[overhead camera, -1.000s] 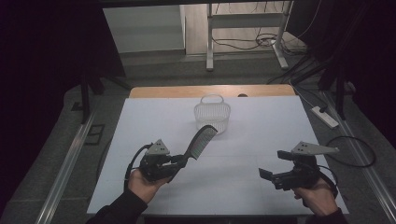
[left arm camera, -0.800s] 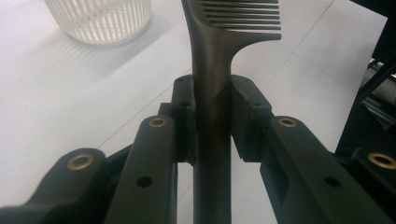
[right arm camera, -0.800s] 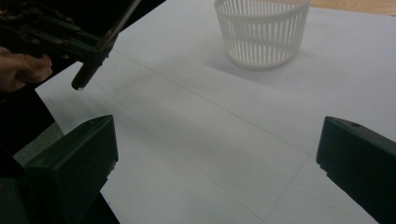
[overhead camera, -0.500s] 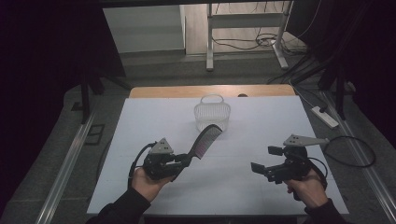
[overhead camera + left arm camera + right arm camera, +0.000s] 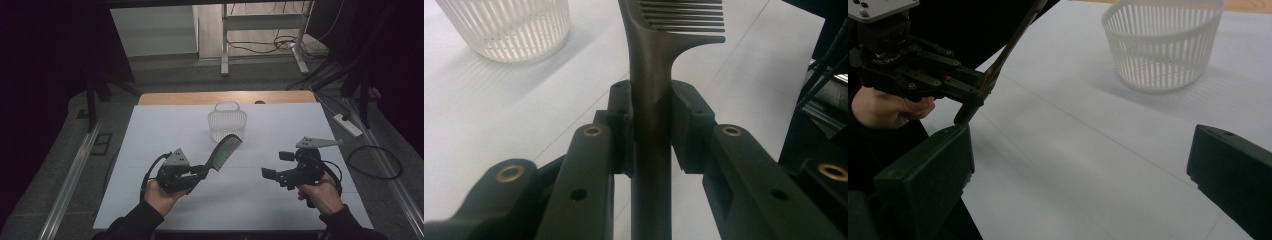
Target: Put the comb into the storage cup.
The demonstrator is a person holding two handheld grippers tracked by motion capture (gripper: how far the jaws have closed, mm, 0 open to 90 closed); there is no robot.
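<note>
A black comb [image 5: 225, 150] is clamped by its handle in my left gripper [image 5: 203, 170], which is shut on it near the table's front left. The comb rises at a slant with its teeth end pointing toward a white slatted basket [image 5: 227, 120] that stands upright in the middle of the table. In the left gripper view the comb handle [image 5: 651, 125] is pinched between both pads, and the basket [image 5: 509, 25] is at the upper left. My right gripper [image 5: 276, 166] is held at the front right, open and empty. In the right gripper view the comb [image 5: 1008, 45] and the basket [image 5: 1163, 45] lie ahead of its wide-apart jaws.
The white table top [image 5: 165, 130] has a wooden strip [image 5: 200, 97] along its far edge. A power strip [image 5: 347, 125] and cables lie on the floor to the right. A metal frame [image 5: 260, 30] stands beyond the table.
My right gripper has moved left toward the table's middle and slightly farther from the front edge. The left gripper and comb have barely shifted.
</note>
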